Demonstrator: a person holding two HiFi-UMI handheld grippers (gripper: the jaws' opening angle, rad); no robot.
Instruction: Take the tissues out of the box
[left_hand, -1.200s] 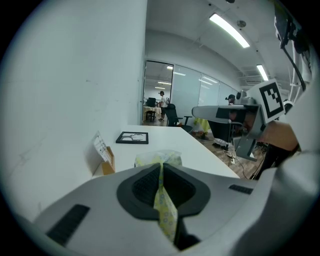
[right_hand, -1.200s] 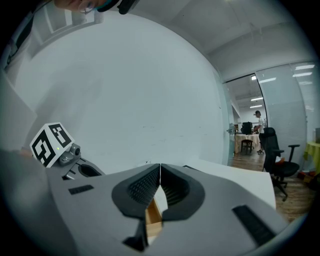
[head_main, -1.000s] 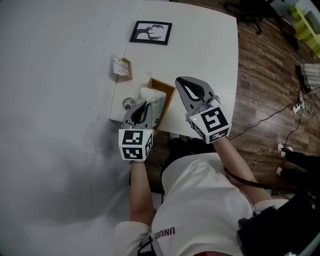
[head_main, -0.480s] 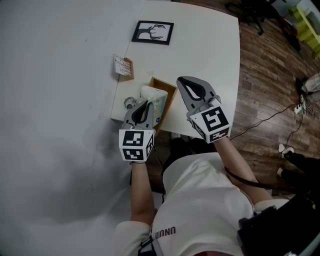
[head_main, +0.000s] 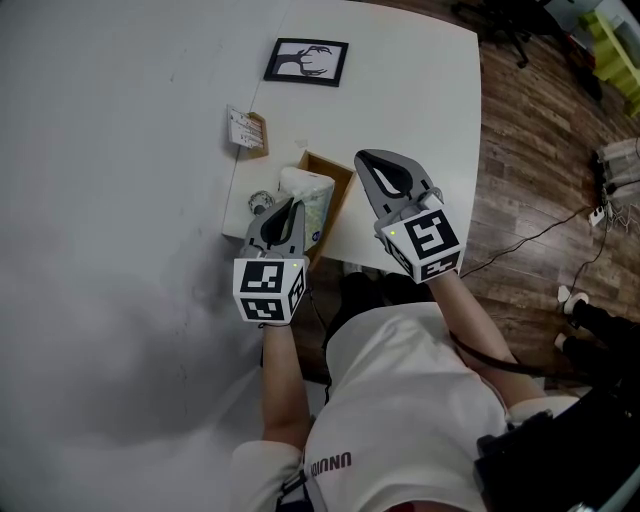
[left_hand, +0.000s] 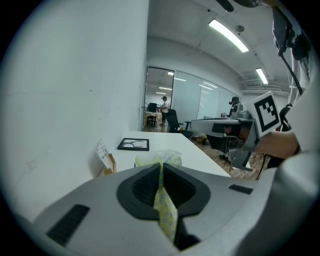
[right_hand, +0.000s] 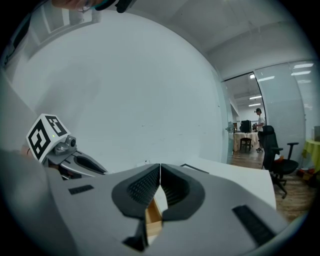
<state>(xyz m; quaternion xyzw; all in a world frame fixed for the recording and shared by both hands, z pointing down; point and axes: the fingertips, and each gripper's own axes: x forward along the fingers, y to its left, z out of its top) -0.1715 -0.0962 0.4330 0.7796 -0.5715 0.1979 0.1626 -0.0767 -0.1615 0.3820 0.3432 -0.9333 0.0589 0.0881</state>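
1. The left gripper (head_main: 291, 207) has its fingers pinched tight on a thin bit of the tissues (head_main: 308, 190). The tissues stand in the wooden box (head_main: 336, 171), near the edge of the white table (head_main: 400, 80). The bit being held is small and soft. If the pull is fast, that bit could rip or slide out of the fingers.

2. The tissues look snug in the box. If they stick, the whole box may lift up with them. It could then tip or drop off the table edge.

3. The right gripper (head_main: 368, 160) has its fingers closed together with nothing between them. It sits just beside the box. I cannot tell if it is touching the box, because that side is hard to see. If it is not pressing on the box, nothing holds the box down.

4. A sideways pull could drag the box along the table. It could bump the little card stand (head_main: 245, 132) near the wall.

5. The pinch is only at the top. The tissues could swing or fold once they come free, and then fall.
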